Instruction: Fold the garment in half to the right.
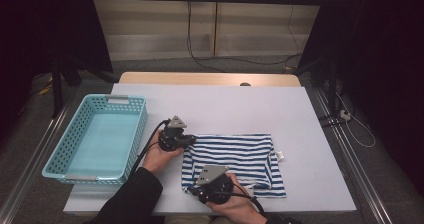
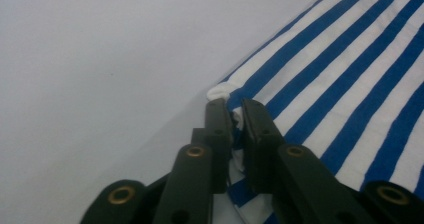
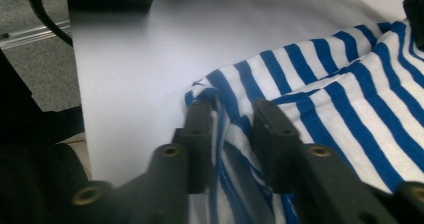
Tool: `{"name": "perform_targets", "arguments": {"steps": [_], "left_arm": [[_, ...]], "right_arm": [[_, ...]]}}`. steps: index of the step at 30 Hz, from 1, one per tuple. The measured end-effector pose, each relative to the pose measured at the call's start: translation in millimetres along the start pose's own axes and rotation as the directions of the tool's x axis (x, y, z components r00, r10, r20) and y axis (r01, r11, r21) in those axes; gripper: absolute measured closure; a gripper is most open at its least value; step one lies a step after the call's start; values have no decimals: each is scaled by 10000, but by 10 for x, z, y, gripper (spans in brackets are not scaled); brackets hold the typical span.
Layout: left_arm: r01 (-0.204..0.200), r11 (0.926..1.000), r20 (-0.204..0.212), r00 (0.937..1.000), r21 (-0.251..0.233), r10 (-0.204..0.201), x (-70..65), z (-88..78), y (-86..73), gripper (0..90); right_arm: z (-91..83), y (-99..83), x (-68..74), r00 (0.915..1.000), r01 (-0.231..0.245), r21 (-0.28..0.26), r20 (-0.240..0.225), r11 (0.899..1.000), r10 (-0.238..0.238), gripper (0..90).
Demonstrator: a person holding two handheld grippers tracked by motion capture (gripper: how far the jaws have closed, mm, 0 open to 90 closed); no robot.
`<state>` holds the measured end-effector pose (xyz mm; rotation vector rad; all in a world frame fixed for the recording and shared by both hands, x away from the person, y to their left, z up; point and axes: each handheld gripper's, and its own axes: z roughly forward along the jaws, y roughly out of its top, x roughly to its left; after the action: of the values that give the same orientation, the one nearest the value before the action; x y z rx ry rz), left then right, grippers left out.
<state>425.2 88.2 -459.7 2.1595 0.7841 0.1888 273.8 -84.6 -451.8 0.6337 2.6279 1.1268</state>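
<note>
A blue-and-white striped garment (image 1: pixel 240 154) lies folded flat on the white table top (image 1: pixel 225 104). My left gripper (image 1: pixel 192 140) rests at the cloth's upper left corner. In the left gripper view the left gripper (image 2: pixel 237 110) is shut on the garment's white hem edge (image 2: pixel 222 90), with striped cloth (image 2: pixel 350 84) spreading to the right. My right gripper (image 1: pixel 190 188) sits at the cloth's lower left corner. In the right gripper view the right gripper (image 3: pixel 231 113) has its jaws apart, and a bunched fold of the garment (image 3: pixel 225 91) lies loosely between them.
A teal plastic basket (image 1: pixel 136 129) stands empty at the table's left side, close to my left hand. A small white label (image 1: pixel 280 155) sticks out of the garment's right edge. Bare table stretches behind and to the right of the cloth. Cables lie on the floor beyond.
</note>
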Motion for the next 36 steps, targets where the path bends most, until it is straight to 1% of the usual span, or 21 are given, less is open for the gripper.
{"name": "perform_targets", "arguments": {"steps": [2,3,6,8,10,11,12,13,15,19,20,21,24,25,26,27,28,29,34,35,36], "left_arm": [[164,9999,24,9999,-36,-164,8,4,6,852],[274,9996,109,9996,-43,-273,16,4,5,854],[454,9989,-192,9988,-108,-456,7,10,10,858],[422,9991,-219,9989,-78,-423,13,5,15,859],[531,9986,-190,9984,-48,-532,20,0,15,859],[697,9974,-103,9975,-191,-699,24,3,11,860],[683,9974,-121,9976,-236,-686,30,-8,16,860],[975,9949,-3,9952,-274,-975,15,-11,13,860],[812,9960,8,9967,-378,-812,48,-37,25,861],[1033,9939,53,9947,-398,-1032,53,-48,26,860],[1022,9939,67,9948,-417,-1020,58,-46,26,860],[1127,9923,108,9936,-511,-1123,55,-42,21,861],[1254,9909,222,9920,-494,-1244,72,-53,24,860],[1308,9896,274,9912,-600,-1294,79,-56,24,860],[1408,9881,238,9899,-624,-1396,82,-62,23,860],[1559,9845,601,9866,-805,-1514,97,-58,17,860],[1531,9853,370,9879,-751,-1507,93,-70,24,860],[1393,9877,425,9897,-711,-1365,104,-74,25,861],[1482,9869,343,9887,-641,-1462,101,-63,13,860],[1931,9788,429,9807,-676,-1905,73,-55,2,860],[1927,9791,489,9806,-645,-1898,74,-56,1,860]], "right_arm": [[-13,-4,-5,9997,-79,126,215,9999,76,571],[-13,-11,-15,9999,-79,38,74,10000,78,562],[-7,-26,-10,9997,160,-76,-190,9998,-162,526],[2,-18,31,9993,330,-81,-162,9994,-332,537],[2,-13,26,9995,239,-12,-184,9997,-239,543],[8,-15,22,9996,194,-66,-214,9998,-196,554],[7,-16,22,9996,245,-73,-170,9997,-246,558],[6,-13,21,9995,279,-29,-137,9996,-279,561],[3,-17,12,9999,100,-62,-93,9999,-101,600],[-8,-32,-40,9997,-181,-87,170,9998,182,647],[-6,-37,-42,9997,-239,-200,-7,9995,239,653],[-10,-39,-48,10000,-27,-140,48,9999,27,674],[-13,-36,-51,9998,-205,-162,45,9997,206,789],[-18,-41,-59,9990,-432,-166,119,9989,434,810],[-18,-47,-81,9985,-541,-228,-48,9983,540,818],[-21,-55,-99,9964,-837,-283,-139,9961,833,824],[-19,-65,-120,9958,-915,-372,-132,9951,911,827],[-23,-68,-115,9934,-1127,-387,-248,9929,1118,828],[-30,-71,-129,9912,-1294,-457,-355,9905,1278,832],[-33,-71,-129,9908,-1307,-495,-427,9902,1286,833],[-39,-65,-122,9902,-1361,-540,-398,9892,1341,833]]}}
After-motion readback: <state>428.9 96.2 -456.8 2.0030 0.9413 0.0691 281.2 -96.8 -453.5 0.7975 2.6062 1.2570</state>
